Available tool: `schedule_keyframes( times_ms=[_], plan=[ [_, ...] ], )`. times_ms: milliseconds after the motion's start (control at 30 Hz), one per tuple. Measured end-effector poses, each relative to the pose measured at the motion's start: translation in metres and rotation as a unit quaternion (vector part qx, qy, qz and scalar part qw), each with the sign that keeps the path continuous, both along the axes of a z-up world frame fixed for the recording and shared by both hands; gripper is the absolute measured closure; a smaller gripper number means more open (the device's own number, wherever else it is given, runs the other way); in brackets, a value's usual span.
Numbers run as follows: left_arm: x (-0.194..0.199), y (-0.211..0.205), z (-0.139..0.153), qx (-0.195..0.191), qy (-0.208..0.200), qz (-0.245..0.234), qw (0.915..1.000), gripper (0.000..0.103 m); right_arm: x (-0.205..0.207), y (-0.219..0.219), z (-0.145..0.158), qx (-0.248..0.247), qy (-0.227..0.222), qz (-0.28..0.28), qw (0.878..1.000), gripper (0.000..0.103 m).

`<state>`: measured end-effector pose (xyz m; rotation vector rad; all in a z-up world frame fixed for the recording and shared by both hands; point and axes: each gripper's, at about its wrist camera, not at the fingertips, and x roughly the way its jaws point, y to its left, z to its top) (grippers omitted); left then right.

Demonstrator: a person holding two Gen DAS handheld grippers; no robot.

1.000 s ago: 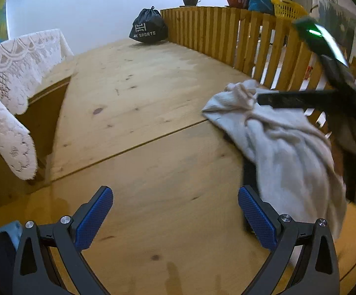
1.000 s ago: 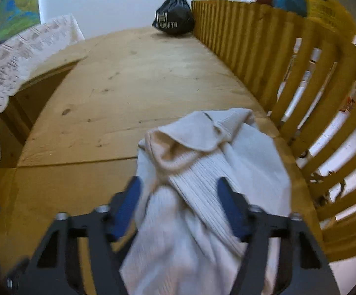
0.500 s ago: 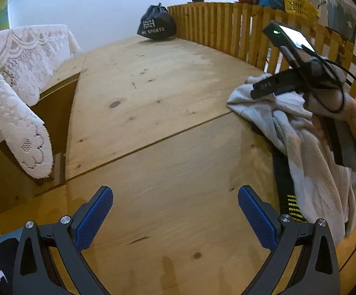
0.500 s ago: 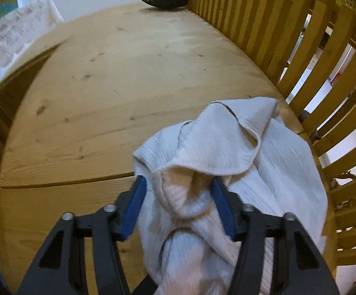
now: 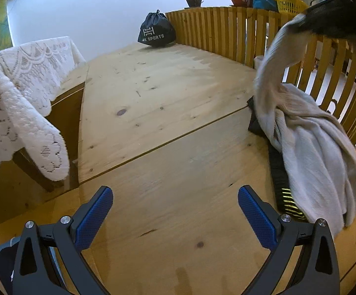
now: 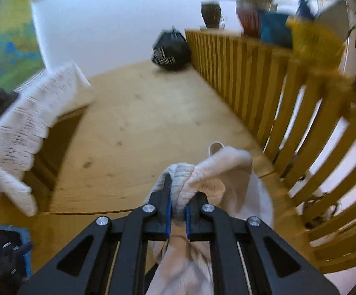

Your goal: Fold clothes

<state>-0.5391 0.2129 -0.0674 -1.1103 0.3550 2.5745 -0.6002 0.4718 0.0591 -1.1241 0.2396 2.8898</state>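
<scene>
A cream knit garment (image 5: 308, 147) lies bunched at the right edge of the wooden table (image 5: 153, 113), over a dark garment with yellow stripes (image 5: 282, 184). My right gripper (image 6: 178, 196) is shut on a fold of the cream knit (image 6: 217, 169) and holds it up off the table. In the left wrist view the right gripper (image 5: 308, 21) is a dark blur at the top right, with the cloth stretched down from it to the pile. My left gripper (image 5: 175, 206) hangs open over bare wood to the left of the pile, with nothing between its blue pads.
A slatted wooden railing (image 5: 227, 32) runs along the table's right side, carrying plant pots and a yellow basket (image 5: 289, 2). A black drawstring bag (image 5: 156, 34) sits at the far end. White lace cloth (image 5: 18, 93) hangs at the left. Dark blue clothing (image 5: 3, 263) lies near left.
The right gripper closed on a fold of the cream garment and rose, pulling part of it off the table. The left gripper stayed open and shifted slightly.
</scene>
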Motion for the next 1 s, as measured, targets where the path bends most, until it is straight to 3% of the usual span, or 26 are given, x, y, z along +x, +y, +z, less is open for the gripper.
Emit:
schedule_keyframes(
  times_ms=[133, 267, 433, 533, 667, 767, 867, 1000],
  plan=[
    [0.024, -0.007, 0.025, 0.010, 0.010, -0.001, 0.9999, 0.001, 0.076, -0.007, 0.061, 0.010, 0.024, 0.023, 0.999, 0.095],
    [0.062, -0.013, 0.056, 0.011, 0.031, -0.006, 0.9994, 0.001, 0.141, -0.017, 0.098, -0.003, 0.034, 0.042, 0.999, 0.095],
    [0.118, -0.023, 0.088, 0.009, 0.053, -0.023, 0.9983, 0.001, 0.235, -0.051, 0.116, -0.002, 0.044, 0.080, 0.996, 0.095],
    [0.150, -0.031, 0.103, 0.004, 0.066, -0.031, 0.9973, 0.001, 0.292, -0.064, 0.112, -0.035, 0.052, 0.100, 0.993, 0.095],
    [0.193, -0.045, 0.107, -0.010, 0.065, -0.048, 0.9967, 0.001, 0.362, -0.081, 0.058, -0.058, 0.024, 0.120, 0.991, 0.095],
    [0.219, -0.046, 0.097, -0.038, 0.060, -0.063, 0.9955, 0.001, 0.392, -0.094, -0.015, -0.086, -0.043, 0.125, 0.988, 0.095],
    [0.244, -0.041, 0.077, -0.064, 0.049, -0.084, 0.9932, 0.001, 0.416, -0.117, -0.094, -0.117, -0.129, 0.140, 0.975, 0.095],
    [0.266, -0.032, 0.048, -0.096, 0.031, -0.101, 0.9898, 0.001, 0.430, -0.150, -0.152, -0.117, -0.179, 0.170, 0.962, 0.095]
  ],
)
